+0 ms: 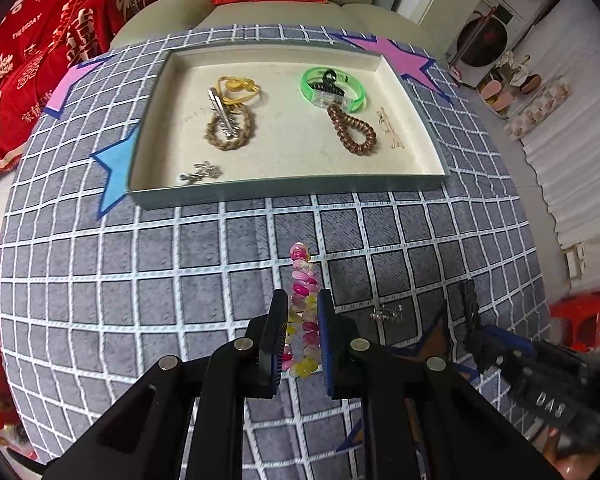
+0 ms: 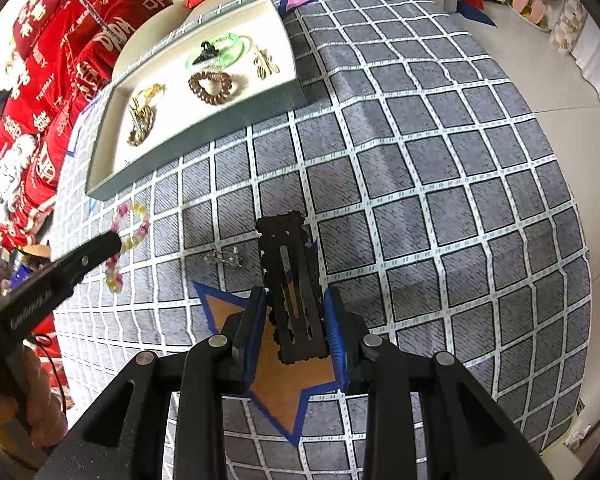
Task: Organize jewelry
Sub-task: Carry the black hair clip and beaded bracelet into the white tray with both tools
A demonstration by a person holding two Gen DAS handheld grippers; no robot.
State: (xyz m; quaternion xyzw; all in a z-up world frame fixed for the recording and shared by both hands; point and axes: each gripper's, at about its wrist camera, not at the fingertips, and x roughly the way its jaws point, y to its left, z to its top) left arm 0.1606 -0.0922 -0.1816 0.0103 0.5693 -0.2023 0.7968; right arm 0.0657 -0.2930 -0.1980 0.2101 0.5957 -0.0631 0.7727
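The left gripper (image 1: 303, 312) has its jaws narrowed on a bracelet (image 1: 302, 276) of pink and yellow beads, which hangs clear of the desk (image 1: 100, 280). The right gripper (image 2: 296, 312) has its jaws closed on a black hair clip (image 2: 290, 280), likewise lifted. Both pieces sit in front of the tray (image 1: 284, 192), near its front wall but not over it.

The step in hand looks like carrying each piece to the tray. To do it well, I would keep both grips firm, clear the front wall with room to spare so the dangling beads do not snag the rim, and set each piece on bare lining by its like: the bracelet to the left by the rope bracelet (image 1: 230, 130), the clip to the right by the green bangle (image 1: 334, 88).

Counted in the tray: one yellow cord piece, one rope bracelet, one silver clip, one small silver charm, one green bangle, one black claw clip, one brown coil tie (image 1: 352, 130), one pale pin. On the desk, one small silver piece (image 1: 388, 314) remains.
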